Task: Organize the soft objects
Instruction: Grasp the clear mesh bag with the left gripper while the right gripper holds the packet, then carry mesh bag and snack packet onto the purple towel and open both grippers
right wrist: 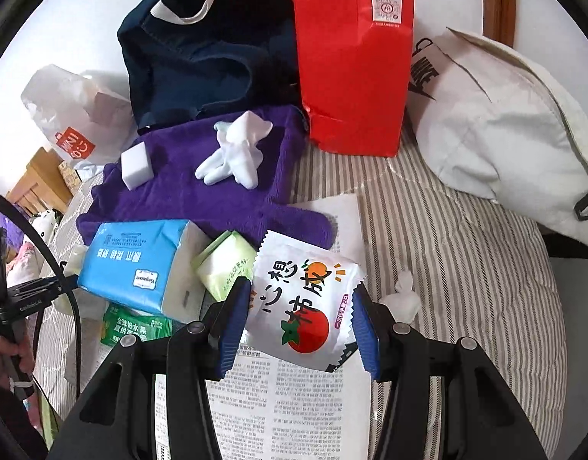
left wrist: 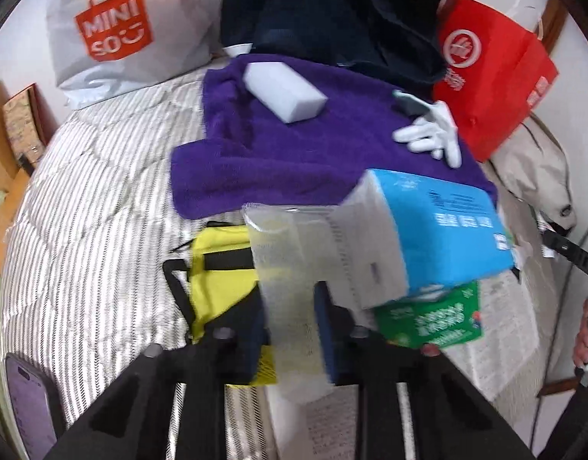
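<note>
My left gripper is shut on a pale yellow mesh sponge, held above the bed. Just right of it lie a blue tissue pack and a green pack. A purple towel carries a white foam block and a white glove. My right gripper is shut on a white wipes packet with orange fruit print, over a newspaper. The blue tissue pack, a light green pack, the towel, block and glove show beyond.
A striped quilt covers the bed. At the back stand a white Miniso bag, a navy tote and a red paper bag. A cream bag lies right. A yellow bag and a phone lie near left.
</note>
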{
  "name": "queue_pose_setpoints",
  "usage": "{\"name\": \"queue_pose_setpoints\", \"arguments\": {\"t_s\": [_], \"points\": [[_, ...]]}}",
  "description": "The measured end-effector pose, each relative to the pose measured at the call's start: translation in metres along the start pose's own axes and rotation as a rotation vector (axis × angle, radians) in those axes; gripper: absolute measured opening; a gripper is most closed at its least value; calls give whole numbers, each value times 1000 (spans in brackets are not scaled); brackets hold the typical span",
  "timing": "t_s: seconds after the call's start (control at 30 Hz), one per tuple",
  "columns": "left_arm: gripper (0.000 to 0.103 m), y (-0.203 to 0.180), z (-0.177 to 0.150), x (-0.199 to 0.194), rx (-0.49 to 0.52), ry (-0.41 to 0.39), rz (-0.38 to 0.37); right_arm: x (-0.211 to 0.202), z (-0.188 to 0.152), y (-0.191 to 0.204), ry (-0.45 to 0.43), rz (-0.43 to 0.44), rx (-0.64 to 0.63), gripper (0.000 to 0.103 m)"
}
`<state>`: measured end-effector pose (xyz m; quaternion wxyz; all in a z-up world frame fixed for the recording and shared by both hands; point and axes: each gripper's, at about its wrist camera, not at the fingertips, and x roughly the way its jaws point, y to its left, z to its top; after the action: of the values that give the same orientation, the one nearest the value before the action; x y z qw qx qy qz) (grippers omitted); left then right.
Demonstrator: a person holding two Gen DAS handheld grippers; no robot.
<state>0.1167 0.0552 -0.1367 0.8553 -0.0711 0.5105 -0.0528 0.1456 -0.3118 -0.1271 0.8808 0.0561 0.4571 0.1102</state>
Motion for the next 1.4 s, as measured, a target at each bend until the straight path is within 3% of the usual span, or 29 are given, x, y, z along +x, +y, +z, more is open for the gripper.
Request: {"name": "queue_pose_setpoints", "arguments": {"t_s": [0.07, 0.4, 0.47, 0.53, 1.4], "points": [[12, -4, 0, -2, 13, 4, -26, 0, -1, 1, 0, 0, -2, 51], [11, -20, 7, 18, 39, 28, -15, -2, 0, 1, 2, 26, 5, 51], [4, -20, 8, 22, 27, 37, -23, -1, 0, 1, 3, 29, 6, 51], [3, -19, 9, 21, 23, 34, -26, -1, 0, 1, 6, 34, 8, 51], [3, -7, 31, -55, -2, -128, -75, -18, 13, 31, -32, 79, -45, 51]]}}
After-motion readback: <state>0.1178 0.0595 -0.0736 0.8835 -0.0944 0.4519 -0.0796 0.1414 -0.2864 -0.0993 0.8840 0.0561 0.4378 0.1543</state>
